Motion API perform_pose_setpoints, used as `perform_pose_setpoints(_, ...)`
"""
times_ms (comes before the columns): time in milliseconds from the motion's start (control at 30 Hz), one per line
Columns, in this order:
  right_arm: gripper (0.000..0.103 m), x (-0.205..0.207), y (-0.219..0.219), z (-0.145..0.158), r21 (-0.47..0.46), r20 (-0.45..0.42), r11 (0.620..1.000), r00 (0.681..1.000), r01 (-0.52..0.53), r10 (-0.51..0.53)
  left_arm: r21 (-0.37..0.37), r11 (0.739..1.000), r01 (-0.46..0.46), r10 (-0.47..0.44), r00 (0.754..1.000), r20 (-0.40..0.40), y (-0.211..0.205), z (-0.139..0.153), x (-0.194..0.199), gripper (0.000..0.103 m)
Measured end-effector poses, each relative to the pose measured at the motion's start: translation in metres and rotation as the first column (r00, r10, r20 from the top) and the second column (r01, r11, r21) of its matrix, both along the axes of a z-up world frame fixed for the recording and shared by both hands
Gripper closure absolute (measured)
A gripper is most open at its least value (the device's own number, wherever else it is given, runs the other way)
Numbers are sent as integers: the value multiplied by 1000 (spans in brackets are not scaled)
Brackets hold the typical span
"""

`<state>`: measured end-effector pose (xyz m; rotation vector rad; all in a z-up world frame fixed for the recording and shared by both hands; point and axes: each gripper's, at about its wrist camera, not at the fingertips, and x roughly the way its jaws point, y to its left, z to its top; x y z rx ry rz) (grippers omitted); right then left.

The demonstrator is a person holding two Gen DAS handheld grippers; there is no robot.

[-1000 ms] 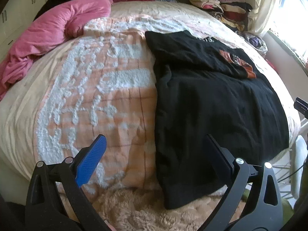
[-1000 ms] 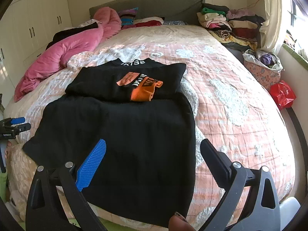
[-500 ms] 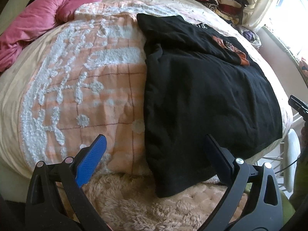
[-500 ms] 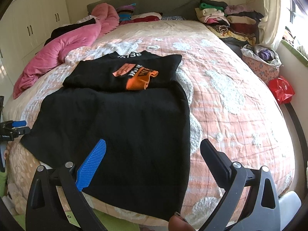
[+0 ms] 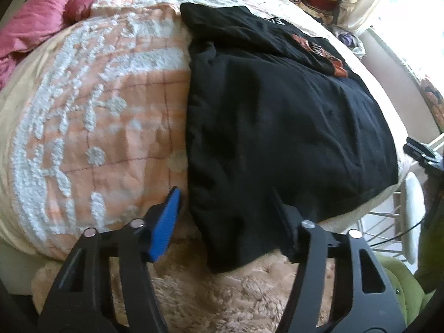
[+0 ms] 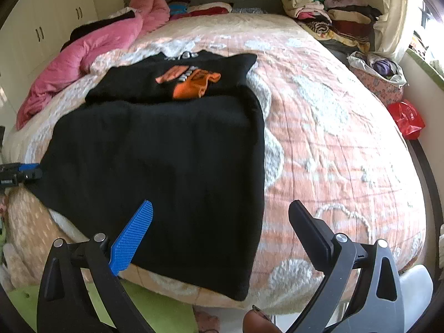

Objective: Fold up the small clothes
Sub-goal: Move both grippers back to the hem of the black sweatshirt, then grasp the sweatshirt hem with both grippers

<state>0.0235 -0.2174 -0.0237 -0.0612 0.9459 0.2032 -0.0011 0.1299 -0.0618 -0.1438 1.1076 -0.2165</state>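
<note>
Garment: a black T-shirt [image 6: 166, 166] with an orange print, top part already turned down over the body, spread flat on the bed [image 6: 333, 138].
Left gripper [image 5: 224, 202]: jaws wide apart and holding nothing, straddling the shirt's near hem corner, blue finger just beside the cloth's side edge, black finger over the fabric.
Right gripper [image 6: 219, 216]: also wide open and holding nothing, hovering over the opposite hem corner, blue finger above the cloth, black finger above the quilt.
Handling: probably light, limp knit that drapes and sags; it should bunch rather than slip.
Where to grip: likely the two hem corners just ahead of each gripper, pinching all layers at the edge.
Edges: the hem hangs slightly over the bed's foot, so the corners look reachable from below.
Open room: bare quilt lies outward of each gripper; the pink duvet [image 6: 91, 52] and clothes pile [image 6: 327, 14] sit far ahead, well apart from the shirt.
</note>
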Motion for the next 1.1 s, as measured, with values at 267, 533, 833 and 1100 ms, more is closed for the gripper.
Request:
perform_pose_setpoints(267, 5, -7, -1, -12, -7, -44, 1000, 999, -17, 17, -67, 998, 1, -3, 1000, -29, 1, -7, -2, 72)
perform_pose_setpoints(533, 6, -16, 0, -25, -30, -100, 998, 994, -49, 46, -53, 999, 5, -7, 999, -48, -3, -17, 1, 72)
perform_pose_setpoints(833, 33, -15, -9, -51, -22, -197, 999, 980, -35, 30, -41, 999, 10, -12, 999, -45, -5, -16, 2, 71)
perform_pose_setpoints(1100, 95, -20, -10, -36, 36, -145, 998, 987, -61, 65, -23, 1000, -4, 3, 1000, -18, -5, -8, 1, 96)
